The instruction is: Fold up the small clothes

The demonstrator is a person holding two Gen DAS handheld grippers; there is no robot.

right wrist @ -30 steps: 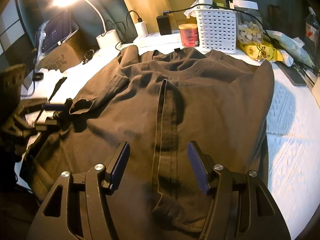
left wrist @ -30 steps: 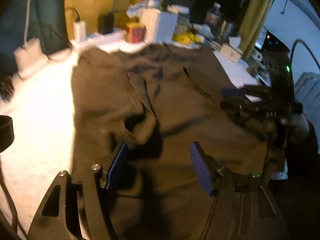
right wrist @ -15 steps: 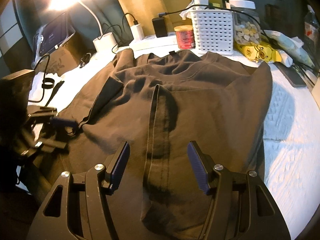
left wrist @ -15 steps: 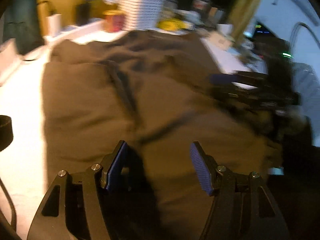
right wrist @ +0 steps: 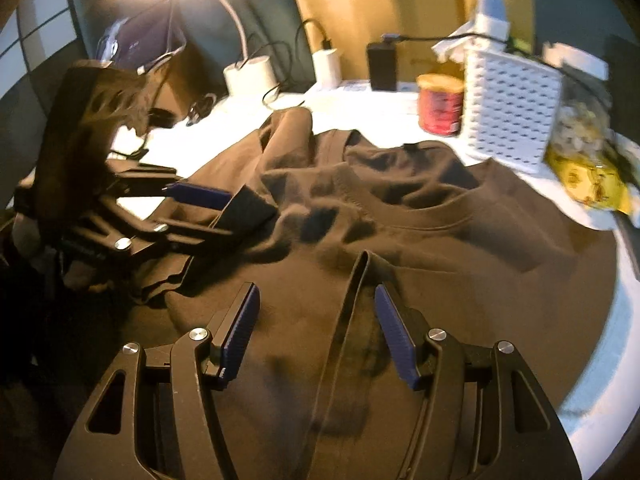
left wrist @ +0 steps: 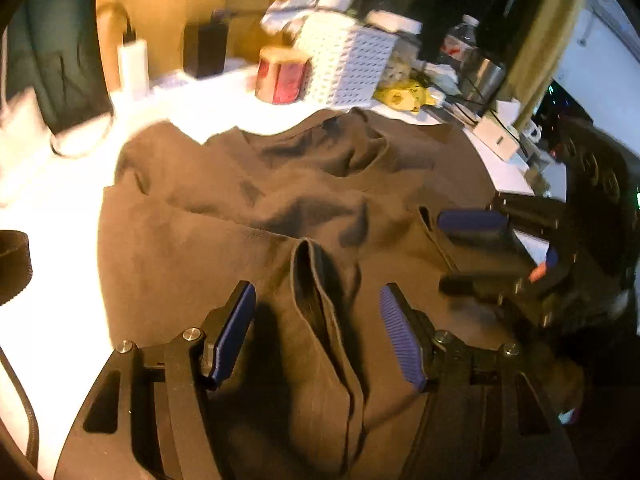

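A dark brown T-shirt (right wrist: 420,248) lay spread over a white textured table cover (right wrist: 600,344), its neckline toward the far clutter and a raised lengthwise fold (right wrist: 352,300) running down its middle. The left sleeve (right wrist: 248,208) was bunched up at the shirt's left edge.

The right gripper (right wrist: 316,320) hovered over the lower half of the shirt with its jaws standing apart; the fold ran up between the blue pads, which did not press on it. The left gripper (left wrist: 316,328) was likewise released above the cloth, with the same ridge of fabric (left wrist: 312,280) between its spread fingers. In the right wrist view it appeared beside the bunched sleeve.

Behind the shirt stood a white perforated basket (right wrist: 512,116), a red tin (right wrist: 440,104), a yellow snack bag (right wrist: 588,180), a black charger (right wrist: 382,66) and a lit desk lamp (right wrist: 248,68).
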